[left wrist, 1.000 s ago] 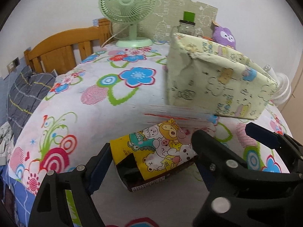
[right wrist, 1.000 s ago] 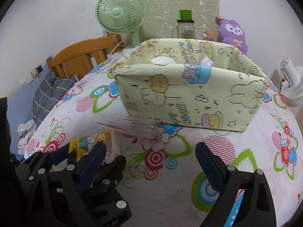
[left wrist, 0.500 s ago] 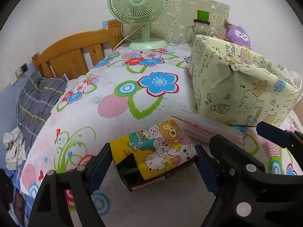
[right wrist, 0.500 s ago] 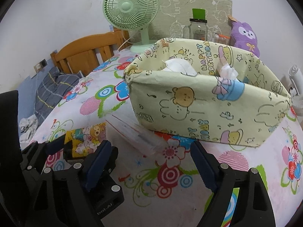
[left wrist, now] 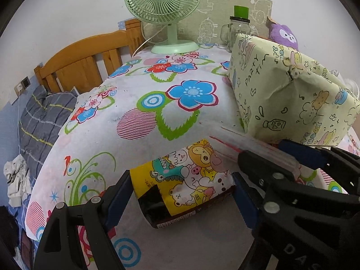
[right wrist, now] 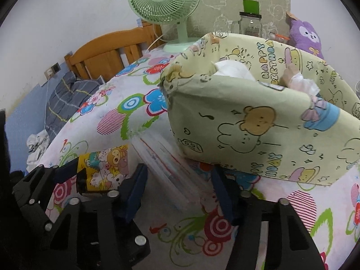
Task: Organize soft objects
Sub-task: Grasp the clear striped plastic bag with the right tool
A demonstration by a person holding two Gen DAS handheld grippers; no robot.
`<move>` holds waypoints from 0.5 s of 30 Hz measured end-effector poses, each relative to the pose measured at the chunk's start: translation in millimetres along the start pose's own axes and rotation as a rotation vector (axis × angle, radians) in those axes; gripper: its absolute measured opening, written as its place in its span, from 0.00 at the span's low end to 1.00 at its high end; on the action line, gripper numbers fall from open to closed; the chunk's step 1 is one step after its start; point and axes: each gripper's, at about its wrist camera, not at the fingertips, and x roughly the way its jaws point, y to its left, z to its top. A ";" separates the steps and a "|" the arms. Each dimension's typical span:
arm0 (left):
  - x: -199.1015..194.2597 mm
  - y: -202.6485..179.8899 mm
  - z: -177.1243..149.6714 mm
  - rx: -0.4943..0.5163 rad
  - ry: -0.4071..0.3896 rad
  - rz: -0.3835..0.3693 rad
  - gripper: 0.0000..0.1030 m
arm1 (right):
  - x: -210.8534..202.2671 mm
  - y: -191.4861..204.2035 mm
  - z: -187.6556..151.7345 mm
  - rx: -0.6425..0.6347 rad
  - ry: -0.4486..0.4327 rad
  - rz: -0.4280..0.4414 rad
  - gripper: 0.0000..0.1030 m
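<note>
My left gripper (left wrist: 181, 193) is shut on a yellow cartoon-print packet (left wrist: 184, 175), which also shows in the right wrist view (right wrist: 105, 168). My right gripper (right wrist: 177, 191) is open, its fingers either side of a clear plastic packet with red lines (right wrist: 166, 164), also seen in the left wrist view (left wrist: 252, 144). The packet lies against the foot of a pale green fabric basket (right wrist: 258, 132) (left wrist: 288, 94). White soft items (right wrist: 234, 69) lie inside the basket.
A green desk fan (left wrist: 164, 11), a glass jar with a green lid (right wrist: 249, 20) and a purple plush toy (right wrist: 306, 36) stand at the back of the flowered table (left wrist: 157, 103). A wooden headboard (left wrist: 83, 60) and bed lie to the left.
Both grippers moved left and forward. The right gripper came down around the clear packet by the basket. The left gripper kept its hold on the cartoon packet.
</note>
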 end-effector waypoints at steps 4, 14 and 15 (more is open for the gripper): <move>-0.5 0.6 -0.9 -0.004 0.005 -0.007 0.84 | 0.0 4.9 -0.7 -0.014 -0.004 0.008 0.46; -11.5 -9.7 -13.0 0.008 0.009 -0.017 0.84 | -11.4 5.9 -11.7 -0.031 -0.001 0.016 0.25; -13.2 -11.2 -14.8 0.009 0.009 -0.019 0.84 | -13.6 5.5 -13.9 -0.031 0.000 0.017 0.25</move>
